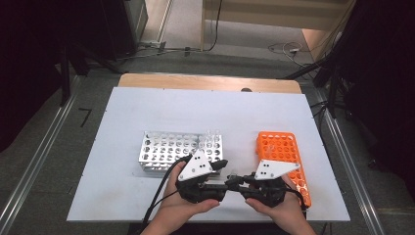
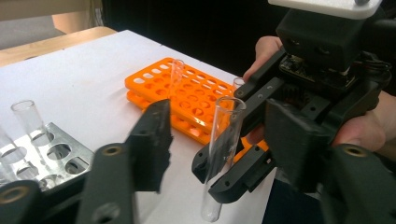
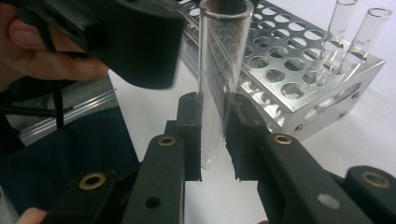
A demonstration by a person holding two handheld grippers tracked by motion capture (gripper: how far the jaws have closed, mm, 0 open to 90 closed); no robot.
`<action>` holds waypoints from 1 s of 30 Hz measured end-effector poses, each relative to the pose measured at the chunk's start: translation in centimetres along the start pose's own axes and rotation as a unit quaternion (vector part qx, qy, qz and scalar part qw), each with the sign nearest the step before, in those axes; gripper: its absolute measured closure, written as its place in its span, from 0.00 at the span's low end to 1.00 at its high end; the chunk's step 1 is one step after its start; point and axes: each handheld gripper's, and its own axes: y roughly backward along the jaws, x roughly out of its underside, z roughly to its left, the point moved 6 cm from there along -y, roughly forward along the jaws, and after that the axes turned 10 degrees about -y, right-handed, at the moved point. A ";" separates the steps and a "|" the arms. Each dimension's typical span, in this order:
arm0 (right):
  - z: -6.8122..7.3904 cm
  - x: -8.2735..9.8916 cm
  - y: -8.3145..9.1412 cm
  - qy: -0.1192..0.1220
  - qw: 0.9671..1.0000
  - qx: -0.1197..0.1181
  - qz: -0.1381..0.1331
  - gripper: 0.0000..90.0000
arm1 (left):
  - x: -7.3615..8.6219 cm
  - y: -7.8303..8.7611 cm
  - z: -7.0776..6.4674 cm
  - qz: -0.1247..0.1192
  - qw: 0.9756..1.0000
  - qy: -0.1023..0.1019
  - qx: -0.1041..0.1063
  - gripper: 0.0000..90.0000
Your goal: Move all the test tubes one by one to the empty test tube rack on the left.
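High view: both grippers meet at the counter's near edge, between steel rack and orange rack.

Left gripper view: left gripper spread around the tube, not pinching.

Right gripper view: right gripper clamps the tube upright.

Handover step, likely; next, left clamps, right releases.

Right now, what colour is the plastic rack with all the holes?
Bright orange plastic rack, seen best in the left gripper view.

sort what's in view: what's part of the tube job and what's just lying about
In the job: tube, right gripper shut on it, left gripper around it, orange rack, metal rack.
Lying about: floor cables, wooden board.
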 end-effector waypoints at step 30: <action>0.4 0.0 -0.3 0.001 1.000 -0.018 0.001 0.81 | 0.3 -0.3 -0.4 0.011 1.000 -0.027 0.005 0.84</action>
